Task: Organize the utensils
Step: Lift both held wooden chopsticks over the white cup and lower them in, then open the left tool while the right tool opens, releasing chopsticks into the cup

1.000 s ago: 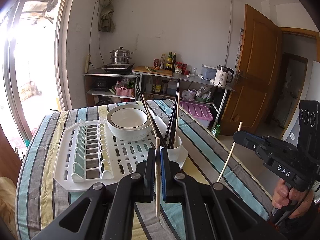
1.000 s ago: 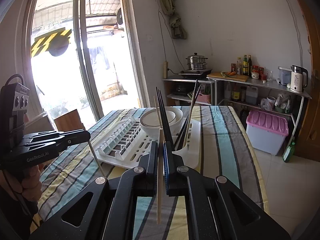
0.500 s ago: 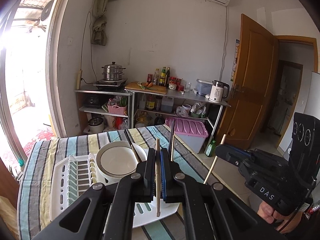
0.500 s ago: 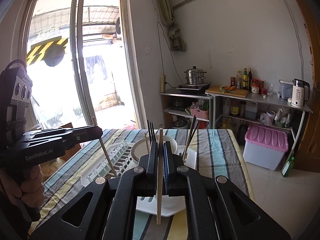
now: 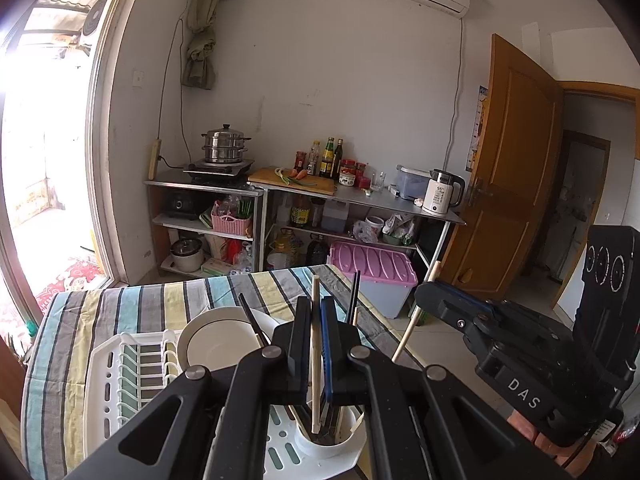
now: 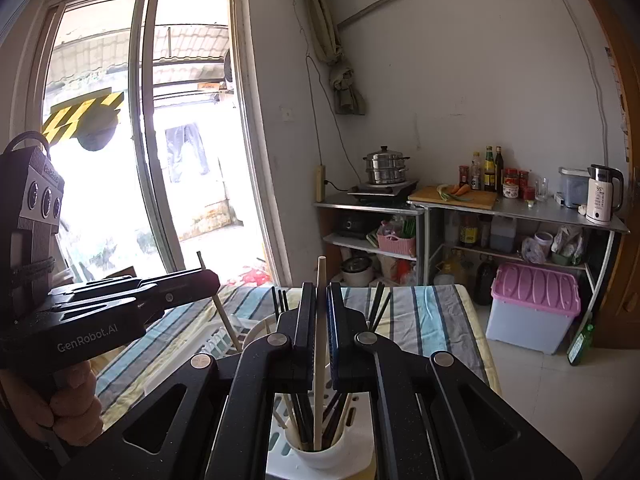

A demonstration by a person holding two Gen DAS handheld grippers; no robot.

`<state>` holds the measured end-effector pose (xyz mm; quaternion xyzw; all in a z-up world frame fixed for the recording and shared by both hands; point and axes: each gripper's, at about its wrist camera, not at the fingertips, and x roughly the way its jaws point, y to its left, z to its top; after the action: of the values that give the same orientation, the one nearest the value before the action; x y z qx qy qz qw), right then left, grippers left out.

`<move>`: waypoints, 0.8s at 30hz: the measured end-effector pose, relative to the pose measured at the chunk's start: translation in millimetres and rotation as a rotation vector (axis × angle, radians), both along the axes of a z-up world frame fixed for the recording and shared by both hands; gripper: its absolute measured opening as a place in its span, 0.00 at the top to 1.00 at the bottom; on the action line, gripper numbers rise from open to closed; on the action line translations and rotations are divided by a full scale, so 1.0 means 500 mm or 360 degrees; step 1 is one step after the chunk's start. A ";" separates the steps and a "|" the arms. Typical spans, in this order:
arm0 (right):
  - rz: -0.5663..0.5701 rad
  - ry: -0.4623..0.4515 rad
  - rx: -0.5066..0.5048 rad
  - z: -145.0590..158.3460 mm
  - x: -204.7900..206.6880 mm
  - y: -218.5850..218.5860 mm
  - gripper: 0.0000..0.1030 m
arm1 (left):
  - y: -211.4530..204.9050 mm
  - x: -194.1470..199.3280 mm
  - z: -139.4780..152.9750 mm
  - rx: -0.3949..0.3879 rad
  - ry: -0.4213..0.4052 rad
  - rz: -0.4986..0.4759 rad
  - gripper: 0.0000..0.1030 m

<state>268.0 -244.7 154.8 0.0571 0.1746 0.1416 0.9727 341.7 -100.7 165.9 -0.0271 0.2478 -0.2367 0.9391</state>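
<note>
Both grippers risen; left gripper [image 5: 316,344] and right gripper [image 6: 319,340] each clamp upright chopstick above cup [image 6: 320,454].

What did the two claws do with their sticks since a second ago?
Both claws carried their light chopsticks forward and up: the rack now sits low under them, and each stick hangs with its lower end over the white cup. The left claw and left chopstick, like the right claw and right chopstick, kept the same tight grip. The bowl and dark chopsticks stayed put.
</note>
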 end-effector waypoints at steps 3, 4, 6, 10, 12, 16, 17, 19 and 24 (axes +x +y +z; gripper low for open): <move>-0.0007 0.0035 -0.0003 -0.025 0.020 -0.001 0.95 | -0.005 0.019 -0.026 0.0006 0.0039 -0.0006 0.96; -0.0009 0.0052 -0.0003 -0.035 0.025 -0.002 0.95 | -0.006 0.026 -0.035 0.0009 0.0057 -0.0006 0.96; -0.0011 0.0093 -0.0004 -0.055 0.036 -0.004 0.95 | -0.006 0.038 -0.055 0.0013 0.0097 -0.0002 0.96; -0.0014 0.0152 -0.0019 -0.082 0.047 -0.006 0.95 | -0.006 0.054 -0.091 0.0027 0.0163 0.0005 0.95; -0.0016 0.0173 -0.0023 -0.092 0.050 -0.007 0.95 | -0.006 0.059 -0.105 0.0039 0.0183 0.0013 0.95; -0.0021 0.0220 -0.0029 -0.113 0.054 -0.007 0.95 | -0.006 0.064 -0.125 0.0049 0.0215 0.0023 0.95; -0.0022 0.0231 -0.0028 -0.117 0.056 -0.008 0.95 | -0.007 0.064 -0.128 0.0059 0.0214 0.0030 0.95; -0.0033 0.0228 -0.0030 -0.119 0.056 -0.010 0.95 | -0.005 0.066 -0.132 0.0058 0.0223 0.0037 0.95; -0.0031 0.0233 -0.0026 -0.116 0.057 -0.010 0.95 | -0.007 0.068 -0.132 0.0068 0.0220 0.0048 0.95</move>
<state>296.4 -249.7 96.8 0.0611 0.2458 0.1262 0.9591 375.8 -104.0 99.8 -0.0268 0.3166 -0.2148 0.9236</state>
